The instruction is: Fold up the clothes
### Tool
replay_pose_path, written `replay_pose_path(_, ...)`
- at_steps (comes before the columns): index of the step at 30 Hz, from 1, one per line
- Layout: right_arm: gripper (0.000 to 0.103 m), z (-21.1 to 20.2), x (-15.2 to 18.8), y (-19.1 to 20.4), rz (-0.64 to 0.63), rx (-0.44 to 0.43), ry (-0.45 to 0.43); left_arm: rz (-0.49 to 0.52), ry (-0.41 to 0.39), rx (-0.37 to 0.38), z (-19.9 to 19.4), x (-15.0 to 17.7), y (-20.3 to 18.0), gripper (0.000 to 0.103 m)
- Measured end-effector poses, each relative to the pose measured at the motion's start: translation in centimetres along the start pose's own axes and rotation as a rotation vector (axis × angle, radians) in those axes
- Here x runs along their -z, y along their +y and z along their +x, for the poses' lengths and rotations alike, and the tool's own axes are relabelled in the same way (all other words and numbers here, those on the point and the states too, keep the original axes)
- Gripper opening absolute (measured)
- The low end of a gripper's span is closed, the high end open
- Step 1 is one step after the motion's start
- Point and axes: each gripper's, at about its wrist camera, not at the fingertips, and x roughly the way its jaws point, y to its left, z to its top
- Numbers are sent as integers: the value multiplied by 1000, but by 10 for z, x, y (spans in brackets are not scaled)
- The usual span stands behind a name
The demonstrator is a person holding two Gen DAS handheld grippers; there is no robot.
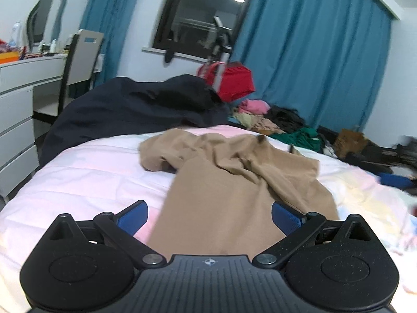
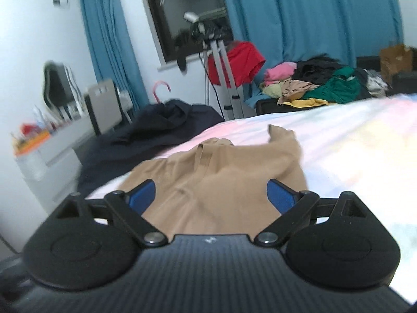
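A tan garment (image 1: 234, 182) lies spread and rumpled on a bed (image 1: 91, 172) covered in a pale pink-and-white quilt, its crumpled upper part bunched toward the bed's far edge and its flatter lower part running back to the near edge. In the left wrist view, the left tongs (image 1: 209, 217) hang released just above the cloth, blue pads (image 1: 133, 216) set wide apart, with nothing grasped; the left pad sits over bare quilt and the right pad over the garment's edge. In the blurred right wrist view, the right tongs (image 2: 211, 195) likewise stand spread wide over the same garment (image 2: 216, 180), empty, the fabric passing below and between the pads without being pinched.

A dark navy blanket (image 1: 135, 104) is heaped at the bed's far left corner. Beyond the far edge, a mixed pile of clothes (image 2: 312, 86), pink, green, yellow and black, rests against blue curtains (image 1: 312, 52). A red garment (image 1: 235, 80) hangs on a tripod (image 2: 224, 78) beneath a dark window (image 1: 203, 13). To the left stand a white dresser (image 1: 18, 120) with drawers, a chair (image 1: 83, 57) and a mirror (image 1: 44, 18), with small items crowding the dresser top. A brown cardboard box (image 2: 394, 57) sits in the far right corner.
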Motion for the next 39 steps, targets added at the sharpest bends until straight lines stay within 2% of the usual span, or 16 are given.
replay_pose_path(4, 94, -87, 33, -19, 82, 15, -47, 72, 38, 78, -15, 14, -32, 100)
replay_pose_path(8, 94, -138, 61, -44, 122, 73, -104, 146, 85, 194, -32, 29, -73, 99)
replay_pose_path(13, 94, -156, 56, -81, 214, 114, -151, 141, 237, 361, -37, 63, -119, 91)
replay_pose_path(15, 94, -161, 54, -92, 246, 111, -181, 117, 317, 418, -33, 77, -133, 81)
replay_pose_path(18, 94, -167, 54, -103, 244, 136, -218, 81, 392, 464, -28, 89, -154, 73)
replay_pose_path(23, 94, -174, 54, -115, 192, 202, -269, 55, 441, 472, -23, 97, -189, 67)
replay_pose_path(28, 94, -170, 56, -129, 211, 213, -269, 64, 537, 414, 5, 116, -228, 56)
replay_pose_path(30, 94, -167, 58, -133, 219, 212, -254, 98, 553, 351, 16, 125, -237, 45)
replay_pose_path(31, 94, -166, 59, -136, 222, 214, -249, 122, 553, 315, 21, 130, -240, 37)
replay_pose_path(32, 94, -165, 60, -138, 228, 216, -245, 139, 552, 291, 25, 134, -242, 19)
replay_pose_path(33, 94, -165, 61, -140, 237, 217, -241, 149, 551, 281, 27, 136, -241, 13)
replay_pose_path(35, 94, -165, 63, -143, 252, 213, -234, 144, 543, 291, 26, 135, -236, 6)
replay_pose_path(39, 94, -164, 64, -146, 271, 208, -223, 46, 548, 357, 11, 115, -212, 5)
